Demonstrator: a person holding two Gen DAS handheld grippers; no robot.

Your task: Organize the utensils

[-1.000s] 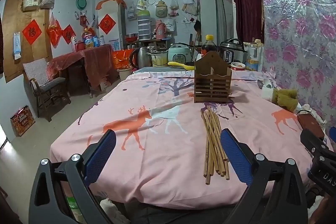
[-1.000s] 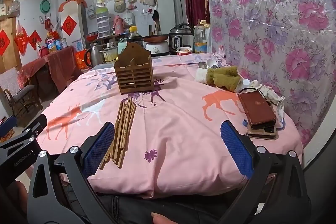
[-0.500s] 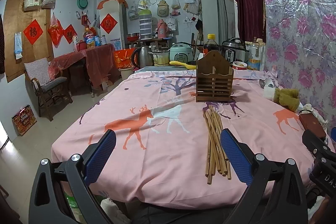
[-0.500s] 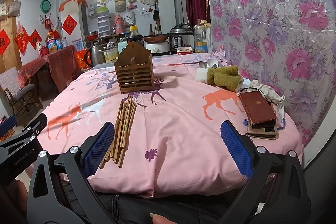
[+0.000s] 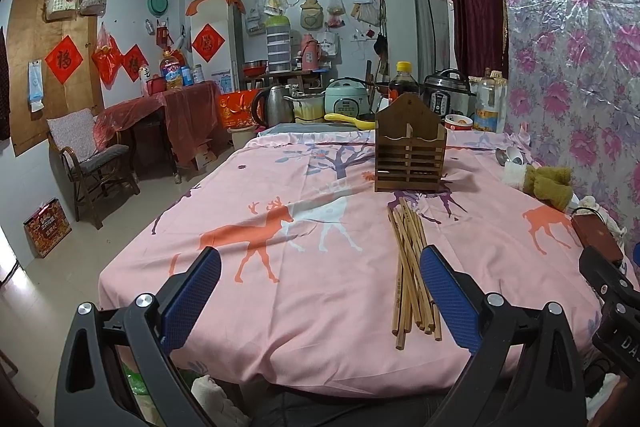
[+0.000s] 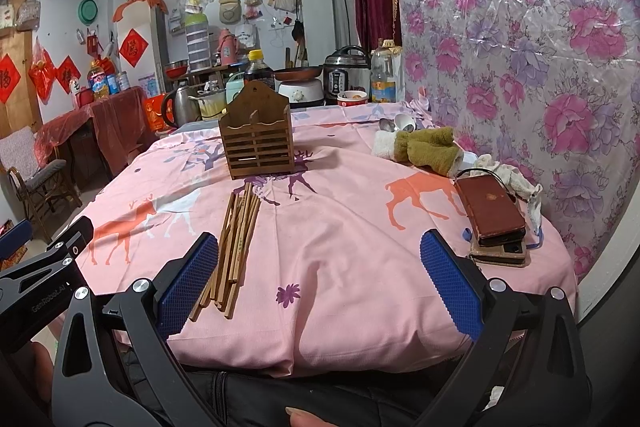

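A bundle of several wooden chopsticks (image 5: pixel 408 259) lies on the pink deer-print cloth (image 5: pixel 312 227), pointing toward a slatted wooden utensil holder (image 5: pixel 410 157) that stands upright behind it. My left gripper (image 5: pixel 320 303) is open and empty near the table's front edge, its right finger beside the chopsticks' near ends. In the right wrist view the chopsticks (image 6: pixel 236 239) and the holder (image 6: pixel 258 143) lie left of centre. My right gripper (image 6: pixel 320 291) is open and empty, its left finger next to the chopsticks.
A brown wallet on a phone (image 6: pixel 494 215), a green and white cloth (image 6: pixel 424 147) and a spoon and cup (image 6: pixel 394 123) lie at the table's right side by the floral wall. Cookers, a kettle and bottles (image 5: pixel 400 91) stand beyond the far edge. A chair (image 5: pixel 90 163) stands at the left.
Both grippers have barely moved; the left view has shifted slightly, so the chopsticks and holder sit a little further right. Both stay open.
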